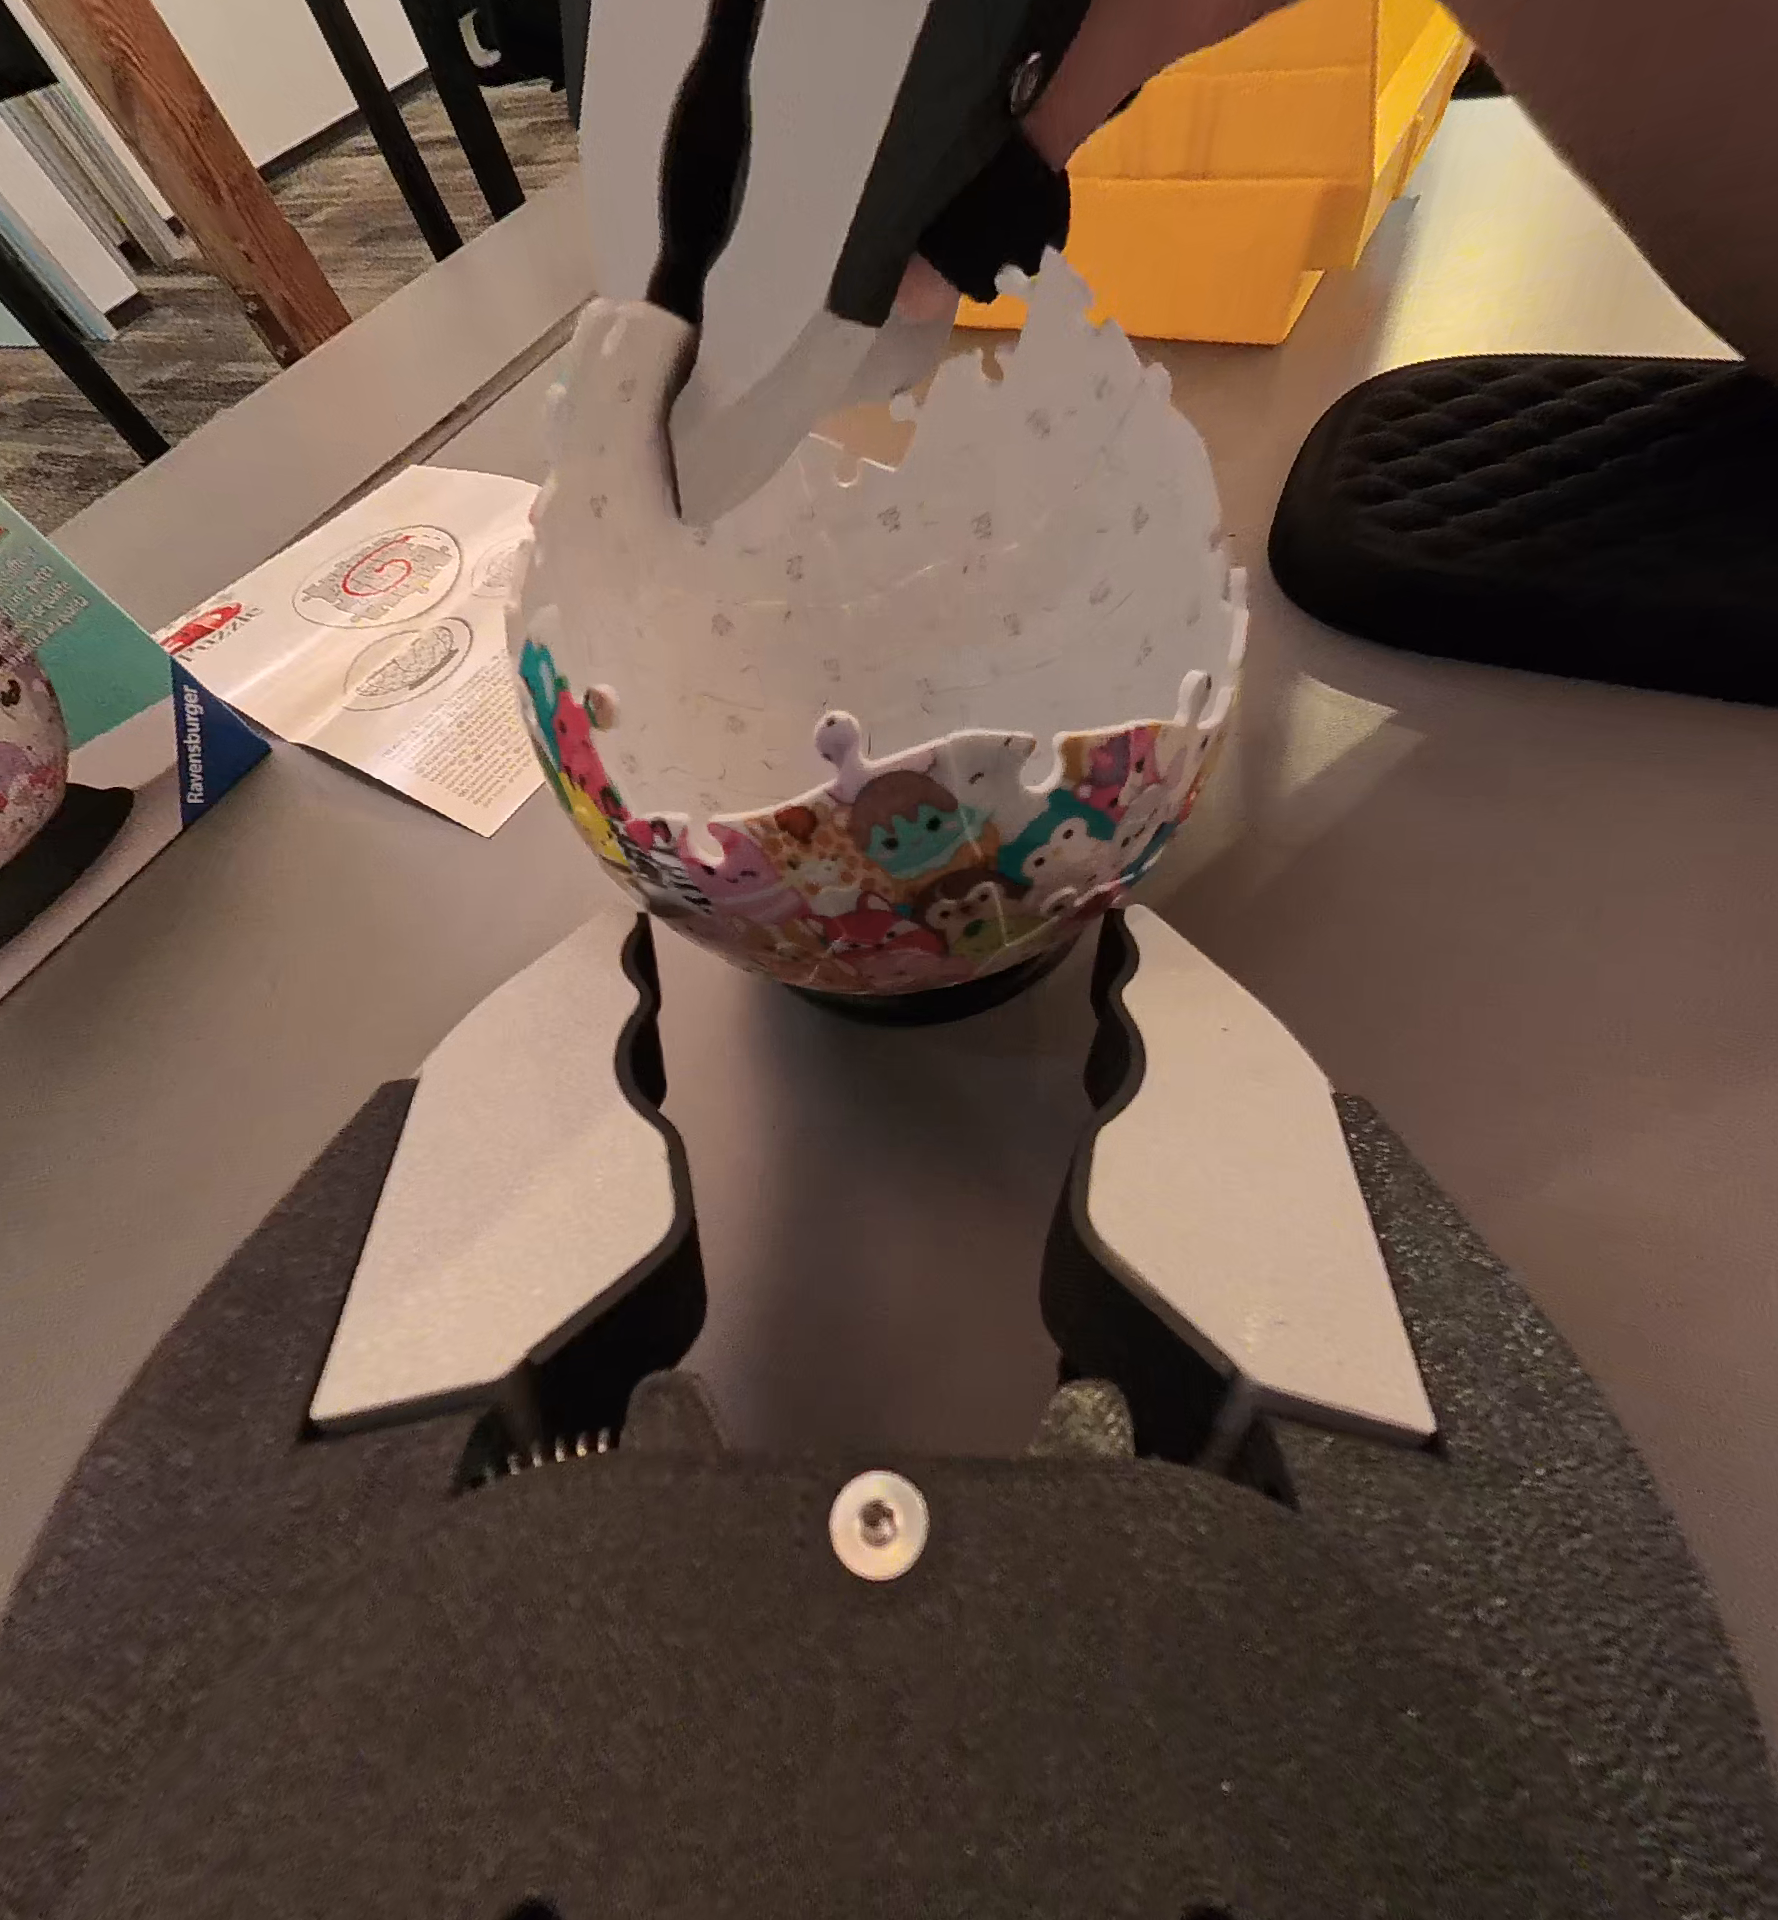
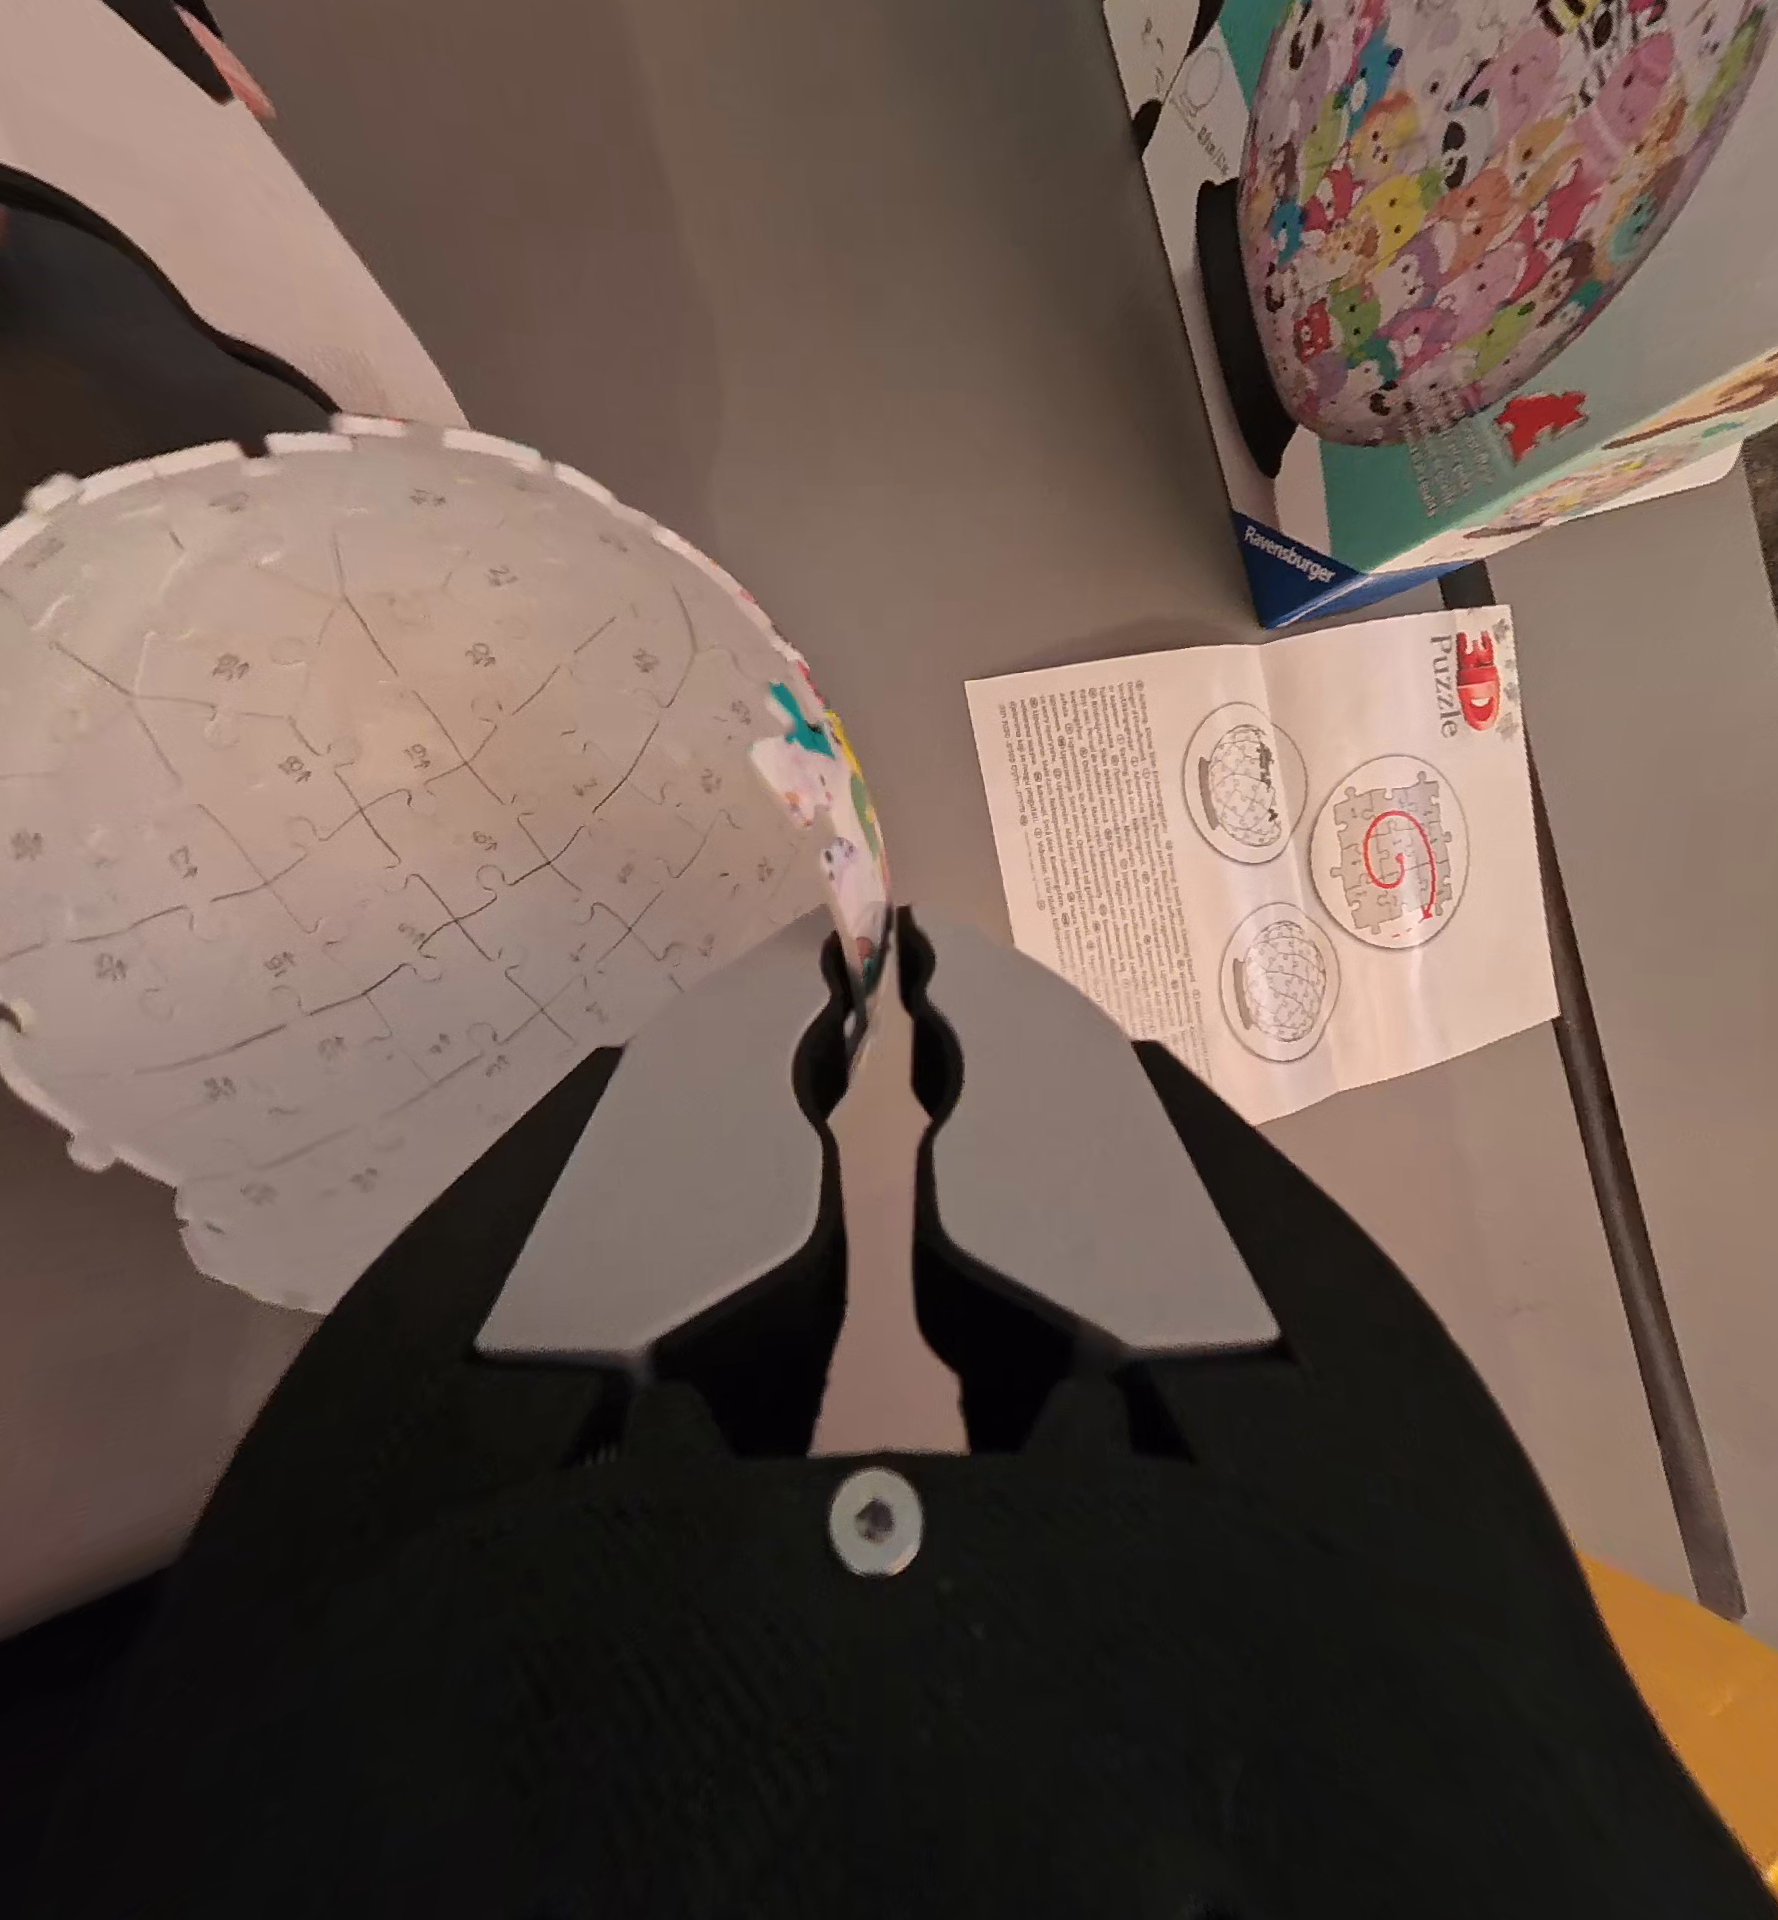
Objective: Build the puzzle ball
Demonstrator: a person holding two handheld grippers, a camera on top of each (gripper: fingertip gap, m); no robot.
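Puzzle ball [image 1: 864, 665], one half-built shell, stands on the counter [image 1: 1487, 935]; the right hand-held gripper [image 2: 869, 935] seemingly pinches its rim, the left hand-held gripper [image 1: 869, 935] is spread.

Smooth plastic puzzle ball [image 1: 864, 644]; matt grey table [image 1: 1487, 935]; creased paper leaflet [image 2: 1269, 862]; grainy black left tool [image 1: 874, 935]

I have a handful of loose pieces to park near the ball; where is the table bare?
Bare grey table lies to the right of the puzzle ball, in front of the black quilted pad, and in front of the ball around the open left gripper. The other side is crowded: instruction sheet and puzzle box. Behind sits a yellow box.
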